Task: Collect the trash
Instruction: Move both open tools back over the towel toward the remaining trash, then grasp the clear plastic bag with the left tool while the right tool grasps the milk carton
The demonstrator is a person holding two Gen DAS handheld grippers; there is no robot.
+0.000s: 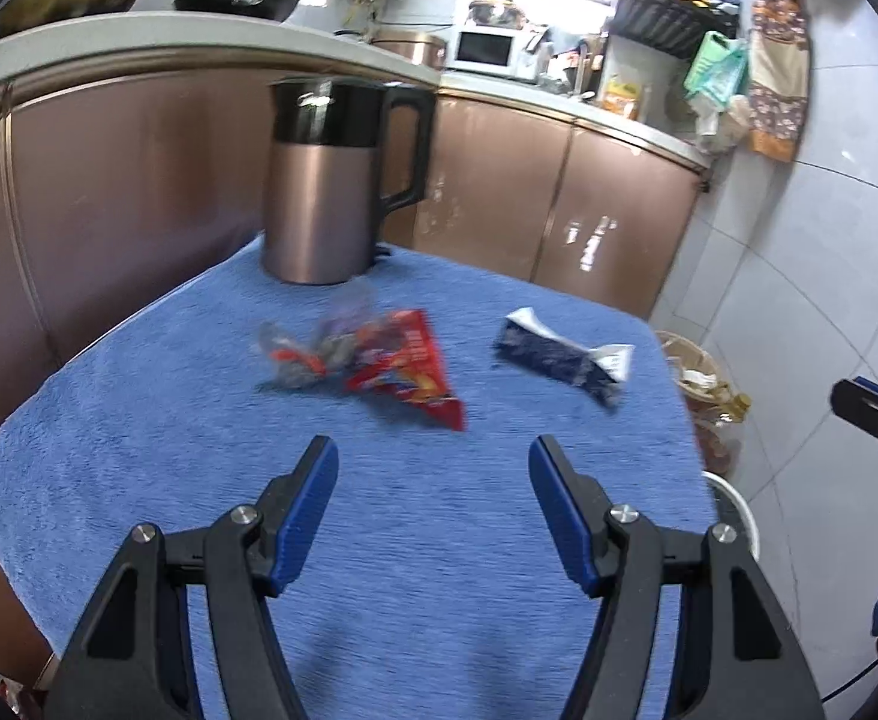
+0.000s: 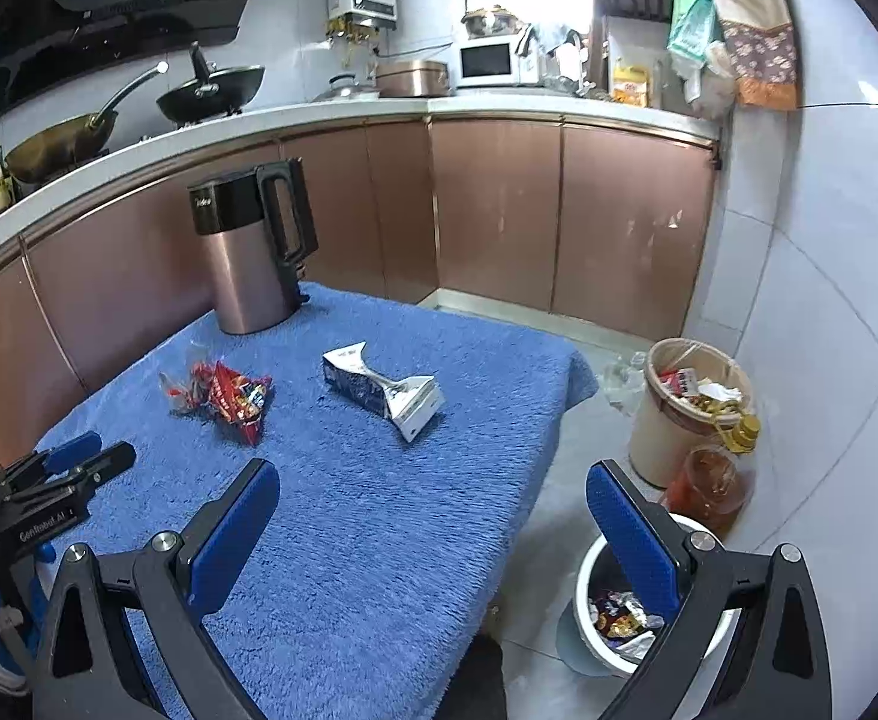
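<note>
My left gripper [image 1: 433,468] and right gripper [image 2: 433,498] both gape empty over the blue cloth [image 2: 349,540]. Mid-frame lie a red snack wrapper [image 2: 235,399], blurred, perhaps with clear plastic, and a crushed carton [image 2: 379,390].

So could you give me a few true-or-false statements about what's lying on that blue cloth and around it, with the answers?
1. The kettle lies on its side. False: it stands upright at the far end of the blue cloth.
2. A crumpled red snack wrapper lies on the cloth. True.
3. The left gripper is shut on the red wrapper. False: it is open, with nothing between its fingers.
4. The flattened carton lies apart from the red wrapper. True.
5. The white bin on the floor is empty. False: it already holds wrappers.
6. The right gripper is open and holds nothing. True.
</note>
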